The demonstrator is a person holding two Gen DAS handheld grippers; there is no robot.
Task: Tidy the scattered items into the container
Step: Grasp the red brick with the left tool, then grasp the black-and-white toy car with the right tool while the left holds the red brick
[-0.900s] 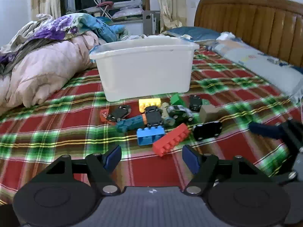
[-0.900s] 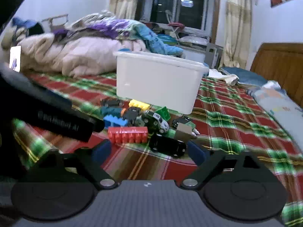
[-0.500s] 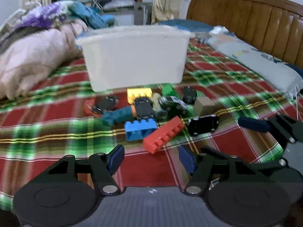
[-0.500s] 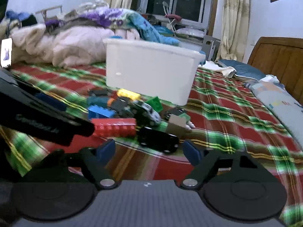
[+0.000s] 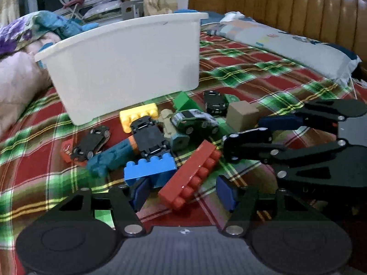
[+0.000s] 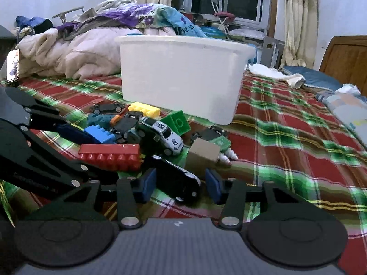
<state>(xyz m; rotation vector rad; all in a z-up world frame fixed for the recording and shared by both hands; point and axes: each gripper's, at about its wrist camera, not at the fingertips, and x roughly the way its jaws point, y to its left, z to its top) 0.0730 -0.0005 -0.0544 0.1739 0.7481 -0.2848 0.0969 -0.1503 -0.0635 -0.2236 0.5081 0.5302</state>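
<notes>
A white plastic tub (image 5: 128, 68) stands on the plaid bed; it also shows in the right wrist view (image 6: 183, 78). Toy cars and bricks lie in a heap in front of it. My left gripper (image 5: 183, 192) is open, its pads either side of the near end of a red brick (image 5: 190, 176), beside a blue brick (image 5: 150, 170). My right gripper (image 6: 180, 184) is open around a black toy car (image 6: 176, 178), which also shows in the left wrist view (image 5: 247, 138). The red brick (image 6: 110, 154) lies to its left.
A yellow brick (image 5: 138, 114), green-and-white car (image 5: 195, 121), tan block (image 5: 243, 115), green block (image 6: 176, 122) and teal toy (image 5: 110, 158) crowd the heap. A bundled quilt (image 6: 75, 52) lies left, a pillow (image 5: 286, 48) and wooden headboard (image 5: 286, 6) right.
Both grippers have moved forward and down into the heap. The left pads now flank the red brick; the right pads now flank the black car.
</notes>
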